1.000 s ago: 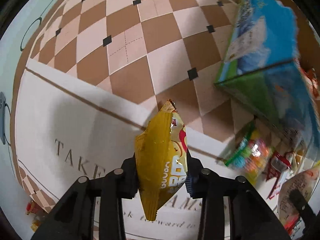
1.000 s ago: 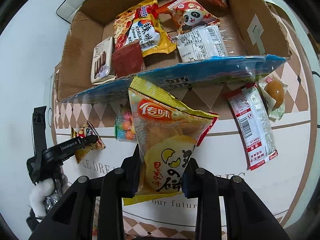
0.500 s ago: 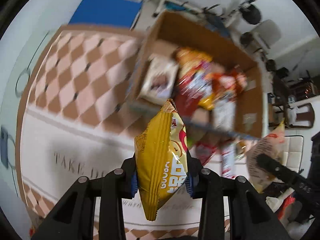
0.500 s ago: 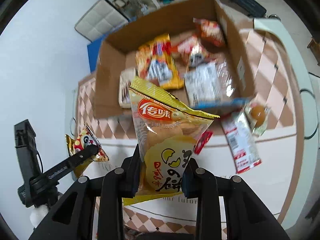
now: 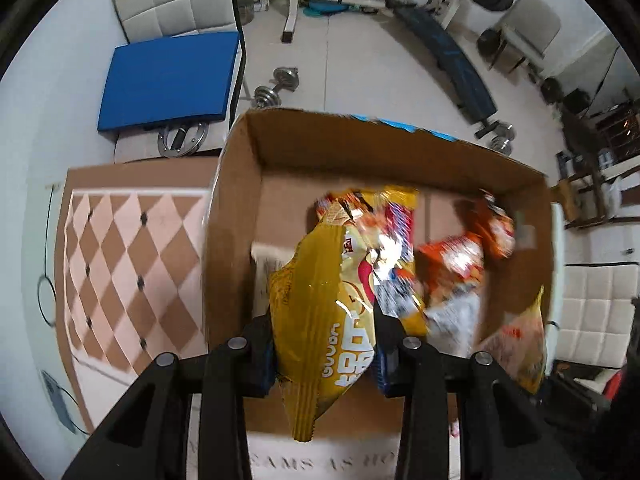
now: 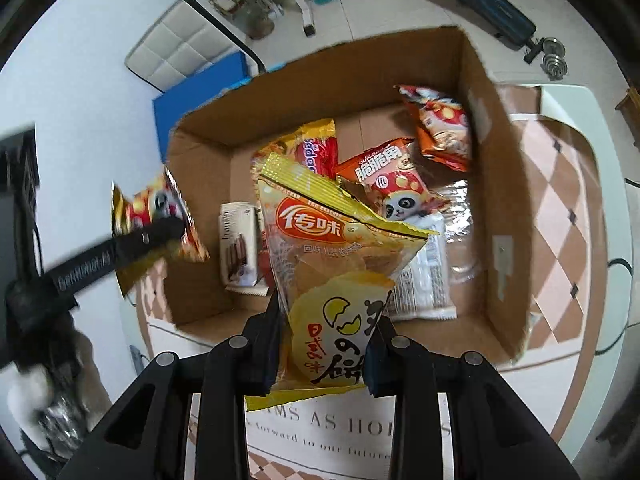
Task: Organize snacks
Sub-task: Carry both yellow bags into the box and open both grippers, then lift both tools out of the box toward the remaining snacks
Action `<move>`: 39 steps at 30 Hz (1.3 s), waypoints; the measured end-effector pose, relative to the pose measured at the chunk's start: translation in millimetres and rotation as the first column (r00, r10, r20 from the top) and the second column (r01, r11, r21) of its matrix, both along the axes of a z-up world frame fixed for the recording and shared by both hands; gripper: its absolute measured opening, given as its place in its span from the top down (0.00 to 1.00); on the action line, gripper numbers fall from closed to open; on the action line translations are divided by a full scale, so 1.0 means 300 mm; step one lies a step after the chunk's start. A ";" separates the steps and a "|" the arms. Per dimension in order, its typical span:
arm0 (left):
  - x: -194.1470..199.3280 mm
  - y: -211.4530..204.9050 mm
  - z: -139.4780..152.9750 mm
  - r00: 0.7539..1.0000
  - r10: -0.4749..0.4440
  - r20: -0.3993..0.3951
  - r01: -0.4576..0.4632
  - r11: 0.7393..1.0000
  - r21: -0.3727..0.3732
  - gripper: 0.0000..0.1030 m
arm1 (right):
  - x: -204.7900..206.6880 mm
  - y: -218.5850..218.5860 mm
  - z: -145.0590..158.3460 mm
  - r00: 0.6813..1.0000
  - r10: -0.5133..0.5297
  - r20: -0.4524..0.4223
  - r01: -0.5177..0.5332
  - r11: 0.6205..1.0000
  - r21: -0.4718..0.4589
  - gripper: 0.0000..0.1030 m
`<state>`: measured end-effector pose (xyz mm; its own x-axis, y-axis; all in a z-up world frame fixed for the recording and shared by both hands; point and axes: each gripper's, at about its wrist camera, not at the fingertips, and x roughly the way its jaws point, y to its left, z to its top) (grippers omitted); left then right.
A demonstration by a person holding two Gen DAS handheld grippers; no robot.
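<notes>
The left tongs (image 5: pixel 324 354) clench a gold bag (image 5: pixel 320 320) over the box (image 5: pixel 232 216). The right tongs (image 6: pixel 326 346) grip a yellow cracker bag (image 6: pixel 340 280) above the box's near wall (other snacks (image 6: pixel 394 184) lie inside).

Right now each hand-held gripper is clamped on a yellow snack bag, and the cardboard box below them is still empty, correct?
Not quite. Each hand-held gripper, left and right, does clamp a yellow snack bag, but the cardboard box is not empty. The right wrist view shows several packets lying in it, among them an orange panda packet and a clear white pack.
</notes>
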<state>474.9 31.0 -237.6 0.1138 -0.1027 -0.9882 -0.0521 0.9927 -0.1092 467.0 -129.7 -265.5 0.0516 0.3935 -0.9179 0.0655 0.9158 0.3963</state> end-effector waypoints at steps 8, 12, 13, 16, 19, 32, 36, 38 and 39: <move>0.172 -0.012 -0.128 0.997 -0.032 -0.075 0.037 0.998 0.059 0.66 | 0.079 0.036 -0.123 0.998 -0.013 -0.060 0.012 1.000 -0.022 0.67; 0.203 -0.020 -0.183 0.991 -0.038 -0.129 0.050 0.995 0.088 0.65 | 0.097 0.059 -0.176 0.993 0.007 -0.114 -0.013 0.998 -0.056 0.65; 0.208 -0.024 -0.194 0.990 -0.044 -0.135 0.056 0.995 0.088 0.64 | 0.099 0.065 -0.194 0.990 0.018 -0.137 -0.028 0.997 -0.070 0.62; 0.206 -0.027 -0.210 0.989 -0.042 -0.140 0.053 0.996 0.076 0.39 | 0.095 0.079 -0.220 0.986 0.043 -0.161 -0.055 0.996 -0.074 0.17; 0.196 -0.029 -0.207 0.991 -0.047 -0.124 0.056 0.996 0.070 0.17 | 0.093 0.093 -0.214 0.987 0.064 -0.149 -0.079 0.993 -0.093 0.13; 0.096 -0.007 -0.086 1.000 -0.020 0.023 0.019 0.999 0.040 0.16 | 0.076 0.039 -0.092 0.999 0.053 -0.008 -0.053 0.977 -0.207 0.07; 0.020 0.010 -0.023 0.997 -0.007 0.080 0.006 1.000 0.013 0.16 | 0.037 -0.001 -0.035 0.998 0.046 0.035 -0.037 0.974 -0.226 0.07; -0.022 0.007 0.006 0.995 -0.001 0.101 0.001 1.000 0.002 0.16 | 0.012 -0.017 -0.012 0.998 0.039 0.053 -0.026 0.975 -0.219 0.07; -0.054 0.001 0.027 0.993 -0.001 0.120 0.001 1.000 0.005 0.16 | 0.000 -0.020 -0.002 0.998 0.034 0.060 -0.021 0.977 -0.214 0.07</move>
<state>458.7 31.5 -229.5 0.2312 -0.0983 -0.9679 -0.0380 0.9932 -0.1099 467.0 -135.8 -266.2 0.1042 0.1911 -0.9760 0.0201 0.9808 0.1941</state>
